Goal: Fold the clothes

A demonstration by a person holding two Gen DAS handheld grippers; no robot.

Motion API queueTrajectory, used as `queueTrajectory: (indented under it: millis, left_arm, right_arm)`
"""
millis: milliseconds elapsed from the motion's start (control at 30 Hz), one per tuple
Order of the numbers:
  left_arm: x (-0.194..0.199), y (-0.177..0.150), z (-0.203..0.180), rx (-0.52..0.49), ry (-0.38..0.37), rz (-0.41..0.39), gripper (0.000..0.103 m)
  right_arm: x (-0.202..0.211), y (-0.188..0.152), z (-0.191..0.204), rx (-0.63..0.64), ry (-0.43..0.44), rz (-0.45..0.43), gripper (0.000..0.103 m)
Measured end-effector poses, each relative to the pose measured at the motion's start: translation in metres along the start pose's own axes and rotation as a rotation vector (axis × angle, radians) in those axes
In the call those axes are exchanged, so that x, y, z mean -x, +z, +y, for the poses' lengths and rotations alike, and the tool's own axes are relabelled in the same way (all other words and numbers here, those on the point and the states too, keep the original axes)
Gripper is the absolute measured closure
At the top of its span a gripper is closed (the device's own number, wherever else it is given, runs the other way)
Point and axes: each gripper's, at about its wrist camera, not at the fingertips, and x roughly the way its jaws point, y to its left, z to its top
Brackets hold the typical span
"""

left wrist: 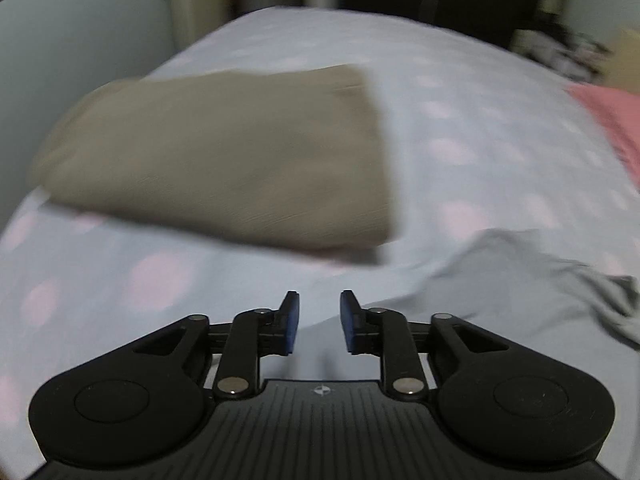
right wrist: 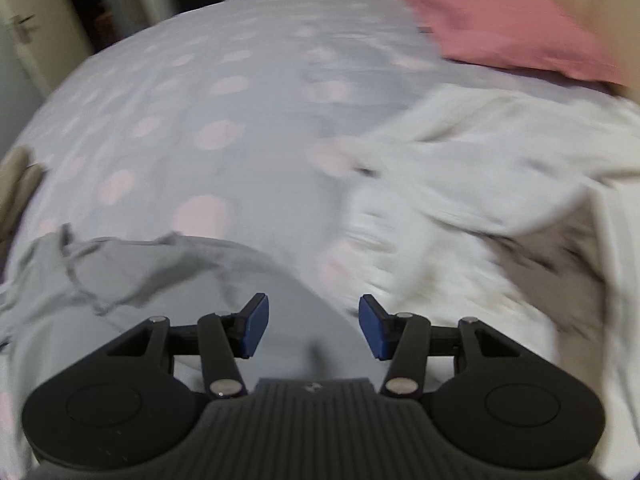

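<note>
A folded tan garment [left wrist: 224, 156] lies flat on the bed, ahead and left of my left gripper [left wrist: 319, 312], which is open and holds nothing. A crumpled grey garment [left wrist: 540, 280] spreads under and to the right of it. In the right wrist view the same grey garment [right wrist: 132, 268] lies under and left of my right gripper [right wrist: 313, 316], open and empty. A rumpled pile of white clothes [right wrist: 472, 184] sits to the right. Both views are motion-blurred.
The bed sheet [right wrist: 208, 92] is pale blue with pink dots. A pink pillow [right wrist: 500, 24] lies at the far right, also seen as the pink pillow [left wrist: 612, 124]. Walls and a dark doorway stand beyond the bed's far edge.
</note>
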Motion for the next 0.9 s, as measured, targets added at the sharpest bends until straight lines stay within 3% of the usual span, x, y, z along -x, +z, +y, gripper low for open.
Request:
queueTrajectory:
  millis: [167,300,500,567,667,900]
  left_arm:
    - [-0.040,0.012,-0.060,-0.206,-0.096,-0.012,0.071]
    - [-0.074,0.014,-0.093,-0.337,-0.110,-0.027,0.071]
    - [-0.113,0.022,-0.093,-0.318,-0.123,-0.001,0.066]
    - [-0.123,0.025,-0.087,-0.281,-0.125,0.003,0.064]
    - [-0.134,0.028,-0.078,-0.213,-0.164,0.034,0.064]
    - [-0.148,0.025,-0.088,-0.202,-0.207,0.043,0.067]
  right_arm:
    - [-0.032,0.020,0.031,0.141,0.068,-0.014,0.056]
    - [-0.058,0.028,0.043,0.226,0.113,-0.002,0.057]
    - [-0.095,0.035,0.043,0.270,0.080,0.049,0.065]
    - [-0.103,0.035,0.040,0.264,0.104,0.084,0.083]
    - [-0.104,0.038,0.036,0.248,0.130,0.106,0.095]
    - [-0.078,0.067,0.024,0.139,0.024,-0.139,0.097]
